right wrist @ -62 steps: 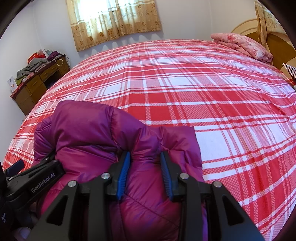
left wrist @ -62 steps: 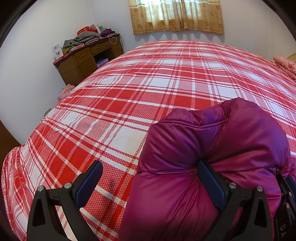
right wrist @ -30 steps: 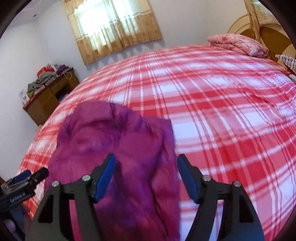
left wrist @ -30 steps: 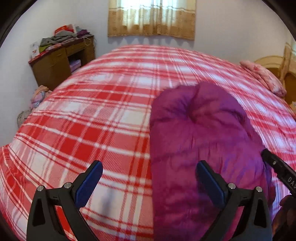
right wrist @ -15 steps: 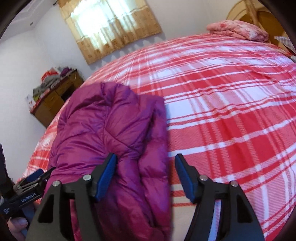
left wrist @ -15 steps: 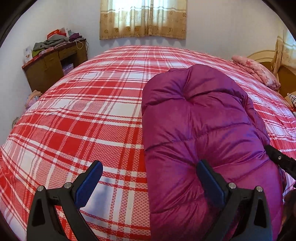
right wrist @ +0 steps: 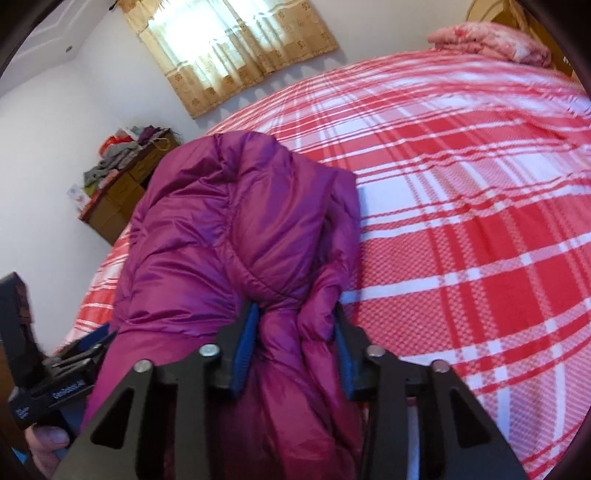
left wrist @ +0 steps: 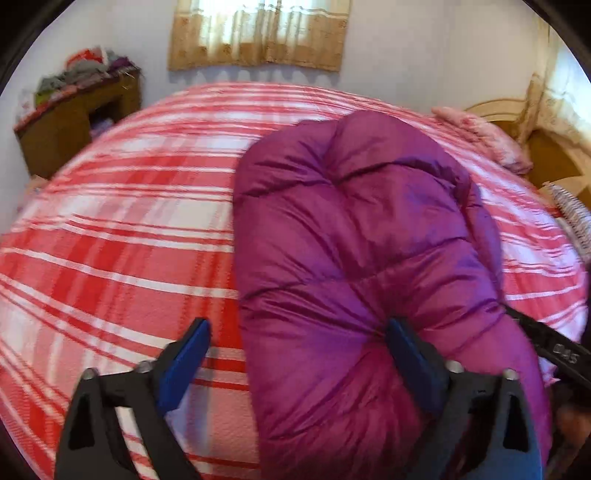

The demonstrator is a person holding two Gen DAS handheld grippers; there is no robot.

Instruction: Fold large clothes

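Observation:
A folded magenta puffer jacket [left wrist: 354,240] lies in a thick bundle on the red and white plaid bed [left wrist: 110,229]. My left gripper [left wrist: 299,354] is open wide at the bundle's near left edge, its right finger pressed into the fabric and its left finger over the bedspread. In the right wrist view the jacket [right wrist: 229,229] fills the left half. My right gripper [right wrist: 295,339] has closed on a thick bunch of the jacket at its near right edge. The left gripper also shows there at the far left [right wrist: 85,343].
A wooden desk [left wrist: 77,118] piled with clothes stands by the wall at the far left. A pink folded blanket [right wrist: 491,40] lies at the head of the bed by the wooden headboard [left wrist: 550,147]. Curtains [left wrist: 258,33] hang on the far wall.
My right gripper has narrowed from wide open onto the jacket's right edge. The jacket bundle has come nearer to both cameras. My left gripper has stayed open.

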